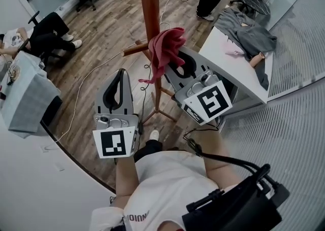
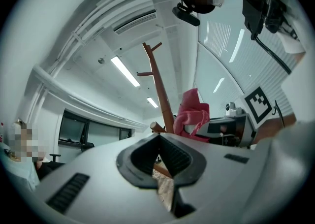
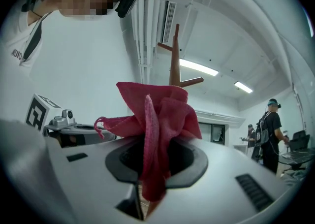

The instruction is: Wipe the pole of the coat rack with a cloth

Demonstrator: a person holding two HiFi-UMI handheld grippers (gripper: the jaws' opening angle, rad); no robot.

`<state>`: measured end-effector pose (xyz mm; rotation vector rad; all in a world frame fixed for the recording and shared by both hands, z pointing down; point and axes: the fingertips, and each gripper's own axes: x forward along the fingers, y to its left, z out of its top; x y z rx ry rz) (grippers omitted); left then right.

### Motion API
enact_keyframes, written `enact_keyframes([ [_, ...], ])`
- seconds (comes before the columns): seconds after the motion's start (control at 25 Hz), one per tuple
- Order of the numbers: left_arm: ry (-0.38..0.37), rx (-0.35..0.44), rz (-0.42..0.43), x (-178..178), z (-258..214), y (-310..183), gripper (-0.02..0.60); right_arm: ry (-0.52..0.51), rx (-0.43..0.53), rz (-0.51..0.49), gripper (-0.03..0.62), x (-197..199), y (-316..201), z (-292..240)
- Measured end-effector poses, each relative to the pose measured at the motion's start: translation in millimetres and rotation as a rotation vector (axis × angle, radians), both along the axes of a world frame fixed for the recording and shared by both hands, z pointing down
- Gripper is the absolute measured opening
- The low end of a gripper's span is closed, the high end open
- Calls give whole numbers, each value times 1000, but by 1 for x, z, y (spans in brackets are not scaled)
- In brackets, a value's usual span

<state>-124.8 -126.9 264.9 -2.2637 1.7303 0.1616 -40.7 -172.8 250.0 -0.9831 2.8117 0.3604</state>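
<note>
Right gripper [image 1: 173, 63] [image 3: 155, 155] has its fingers clamped on a red cloth [image 1: 165, 47] [image 3: 158, 114], bunched up and sticking out past the tips. The cloth sits against the right side of the brown wooden coat rack pole [image 1: 150, 6], about level with a low side peg [image 1: 134, 50]; cannot tell how firm the contact is. Left gripper [image 1: 121, 73] [image 2: 158, 138] is lower left of the pole and apart from it, fingers together at the tips with nothing between them. The rack stands on a wood floor [image 1: 101, 32]. White tabletop [image 1: 238, 70] to the right with grey clothes [image 1: 251, 34] on it.
</note>
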Motion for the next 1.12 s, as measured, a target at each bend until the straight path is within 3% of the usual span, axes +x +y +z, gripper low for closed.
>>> enact_keyframes([
  [1.12, -14, 7, 31, 13, -5, -3, 14, 54, -161, -5, 95, -2, -4, 63],
])
